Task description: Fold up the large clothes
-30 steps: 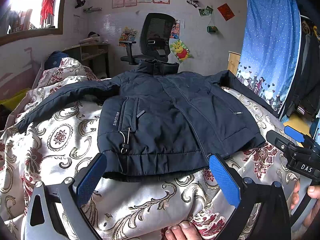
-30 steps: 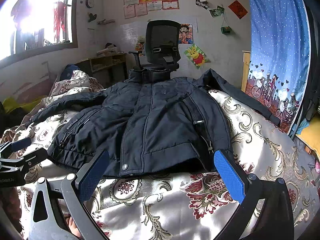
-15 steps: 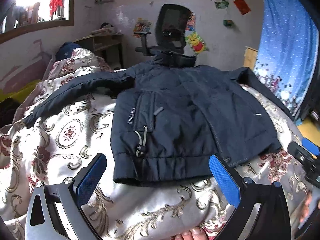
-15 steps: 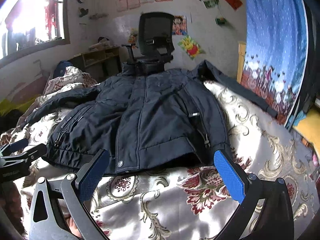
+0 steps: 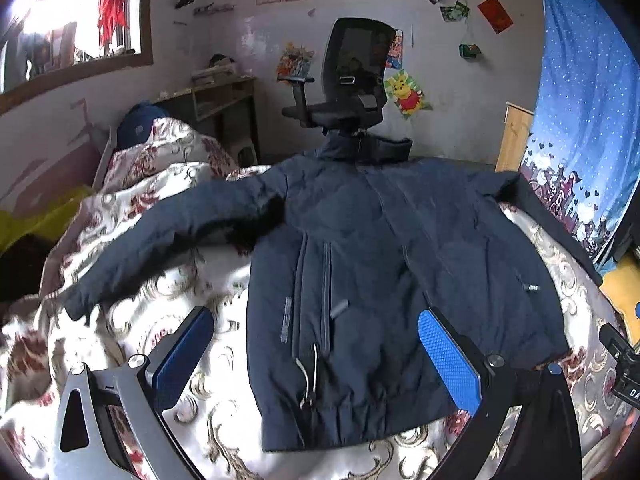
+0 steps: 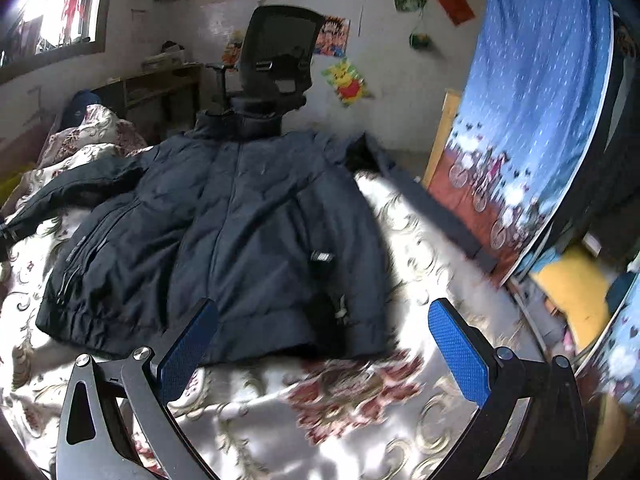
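One dark jacket (image 5: 360,272) lay flat on the patterned bedspread (image 5: 188,288), ahead of the left gripper (image 5: 316,360), its two fingers spread wide and empty. The right gripper (image 6: 324,352), likewise spread, hovered before that jacket's hem, one office chair (image 6: 276,64) beyond.

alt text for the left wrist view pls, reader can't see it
A dark navy jacket lies front-up and spread flat on a floral bedspread, sleeves out to both sides. The open left gripper hangs over its hem, holding nothing. A black office chair stands behind the collar.
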A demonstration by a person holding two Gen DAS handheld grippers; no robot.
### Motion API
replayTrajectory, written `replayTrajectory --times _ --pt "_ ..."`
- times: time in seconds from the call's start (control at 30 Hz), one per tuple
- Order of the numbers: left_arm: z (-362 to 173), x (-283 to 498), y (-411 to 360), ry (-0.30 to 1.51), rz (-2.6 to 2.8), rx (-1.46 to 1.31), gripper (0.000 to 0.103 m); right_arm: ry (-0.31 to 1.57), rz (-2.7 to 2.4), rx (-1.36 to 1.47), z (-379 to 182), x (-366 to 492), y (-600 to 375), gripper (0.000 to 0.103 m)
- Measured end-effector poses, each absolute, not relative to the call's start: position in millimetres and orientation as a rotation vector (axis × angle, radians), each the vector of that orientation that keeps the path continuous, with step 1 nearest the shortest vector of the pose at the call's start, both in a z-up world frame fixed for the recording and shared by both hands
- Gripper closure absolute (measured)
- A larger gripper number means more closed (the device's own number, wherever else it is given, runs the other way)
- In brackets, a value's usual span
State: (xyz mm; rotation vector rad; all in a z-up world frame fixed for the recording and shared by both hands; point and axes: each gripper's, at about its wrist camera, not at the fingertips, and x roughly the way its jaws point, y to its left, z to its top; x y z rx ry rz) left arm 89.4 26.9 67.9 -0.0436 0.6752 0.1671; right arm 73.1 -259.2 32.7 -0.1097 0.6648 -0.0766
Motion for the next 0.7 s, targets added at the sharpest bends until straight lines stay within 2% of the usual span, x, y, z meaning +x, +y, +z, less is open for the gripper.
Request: replayTrajectory --times 0.47,0.7 --pt "130.8 168.2 23.7 0.718 0.182 0.000 0.000 0.607 -0.100 -0.052 57.4 119.6 -292.2 0.001" --pt "135.2 231.0 2.7 0.729 0.134 0.050 0.000 0.631 -0.155 -0.069 50.3 157.3 -308.7 0.001"
